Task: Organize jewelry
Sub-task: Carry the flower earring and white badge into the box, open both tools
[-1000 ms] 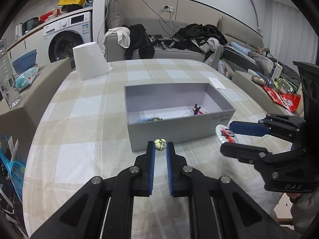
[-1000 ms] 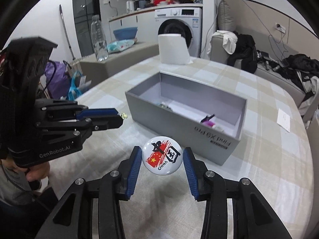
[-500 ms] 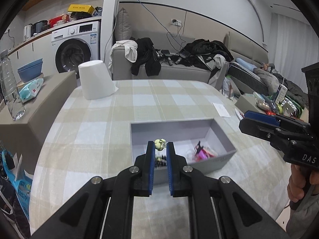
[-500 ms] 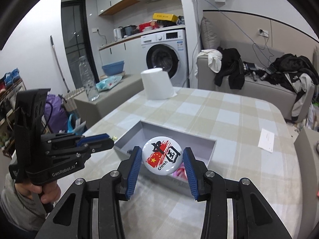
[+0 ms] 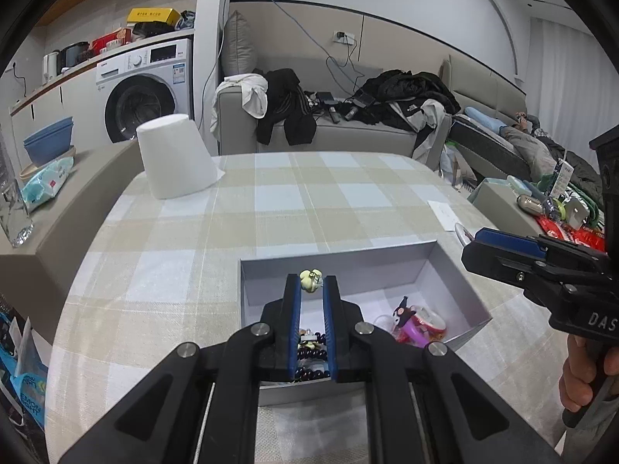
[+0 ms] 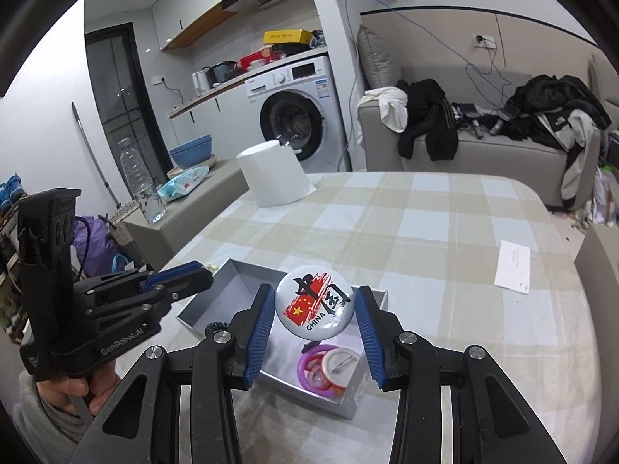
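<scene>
My left gripper (image 5: 310, 284) is shut on a small pale-yellow charm (image 5: 310, 280) and hovers over the left part of the open grey box (image 5: 406, 266). Inside the box lie a dark bead bracelet (image 5: 309, 355) and pink and white trinkets (image 5: 416, 321). My right gripper (image 6: 314, 309) is shut on a round white China flag badge (image 6: 314, 306) and holds it over the box's right part (image 6: 232, 270), above a pink ring and a white disc (image 6: 329, 371). Each gripper shows in the other view: the right (image 5: 503, 249), the left (image 6: 182, 278).
The box sits on a checked tablecloth (image 5: 309, 193). A white upturned tub (image 5: 174, 154) stands at the far left of the table. A white paper slip (image 6: 514, 266) lies at the right. A side bench with a water bottle (image 6: 143, 185) is to the left.
Both grippers have risen and moved forward from in front of the box to above its inside, each still holding its item.
</scene>
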Demonstrator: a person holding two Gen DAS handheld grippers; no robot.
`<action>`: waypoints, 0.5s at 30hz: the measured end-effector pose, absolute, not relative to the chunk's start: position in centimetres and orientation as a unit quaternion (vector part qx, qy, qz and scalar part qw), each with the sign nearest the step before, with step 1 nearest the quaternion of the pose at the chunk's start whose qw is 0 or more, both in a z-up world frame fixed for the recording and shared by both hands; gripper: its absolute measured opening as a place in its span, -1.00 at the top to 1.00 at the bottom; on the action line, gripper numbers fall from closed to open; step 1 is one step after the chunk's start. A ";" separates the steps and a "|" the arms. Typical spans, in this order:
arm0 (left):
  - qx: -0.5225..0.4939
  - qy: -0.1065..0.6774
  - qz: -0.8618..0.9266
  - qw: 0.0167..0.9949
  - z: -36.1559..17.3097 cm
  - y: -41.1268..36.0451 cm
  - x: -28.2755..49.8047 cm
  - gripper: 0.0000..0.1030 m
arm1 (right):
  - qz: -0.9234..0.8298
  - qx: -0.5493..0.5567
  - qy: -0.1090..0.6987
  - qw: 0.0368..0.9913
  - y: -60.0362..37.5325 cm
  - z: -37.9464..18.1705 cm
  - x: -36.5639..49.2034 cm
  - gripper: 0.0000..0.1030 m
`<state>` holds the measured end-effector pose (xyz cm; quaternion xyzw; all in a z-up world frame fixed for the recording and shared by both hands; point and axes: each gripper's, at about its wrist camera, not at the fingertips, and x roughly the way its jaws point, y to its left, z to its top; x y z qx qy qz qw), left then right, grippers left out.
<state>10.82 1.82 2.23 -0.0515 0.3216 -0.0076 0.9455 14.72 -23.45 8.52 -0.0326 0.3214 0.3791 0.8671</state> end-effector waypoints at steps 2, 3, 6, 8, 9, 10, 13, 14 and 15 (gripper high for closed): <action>-0.052 0.325 -0.005 0.944 2.0 1.8 10.8 0.87 | 0.383 -0.039 0.323 0.865 -23.0 8.1 14.6 0.20; -0.053 0.327 -0.005 0.944 1.8 1.9 10.8 0.87 | 0.384 -0.041 0.324 0.863 -22.7 7.9 14.5 0.20; -0.053 0.327 -0.007 0.943 1.8 1.8 10.8 0.87 | 0.386 -0.048 0.325 0.862 -22.1 7.3 14.4 0.20; -0.050 0.327 -0.005 0.944 1.7 1.7 10.8 0.87 | 0.386 -0.054 0.327 0.861 -21.8 6.9 14.3 0.20; -0.048 0.326 -0.004 0.944 1.7 1.6 10.8 0.87 | 0.385 -0.055 0.328 0.861 -21.7 6.6 14.4 0.20; -0.046 0.327 -0.004 0.944 1.6 1.6 10.8 0.87 | 0.385 -0.056 0.331 0.860 -21.5 6.4 14.4 0.20; -0.038 0.329 -0.002 0.944 1.4 1.3 11.0 0.87 | 0.382 -0.061 0.337 0.858 -21.1 5.8 14.7 0.20; -0.036 0.329 -0.001 0.944 1.3 1.2 11.1 0.87 | 0.382 -0.062 0.338 0.858 -21.1 5.7 14.7 0.20; -0.033 0.330 -0.001 0.943 1.3 1.1 11.1 0.87 | 0.382 -0.062 0.338 0.858 -21.0 5.6 14.7 0.20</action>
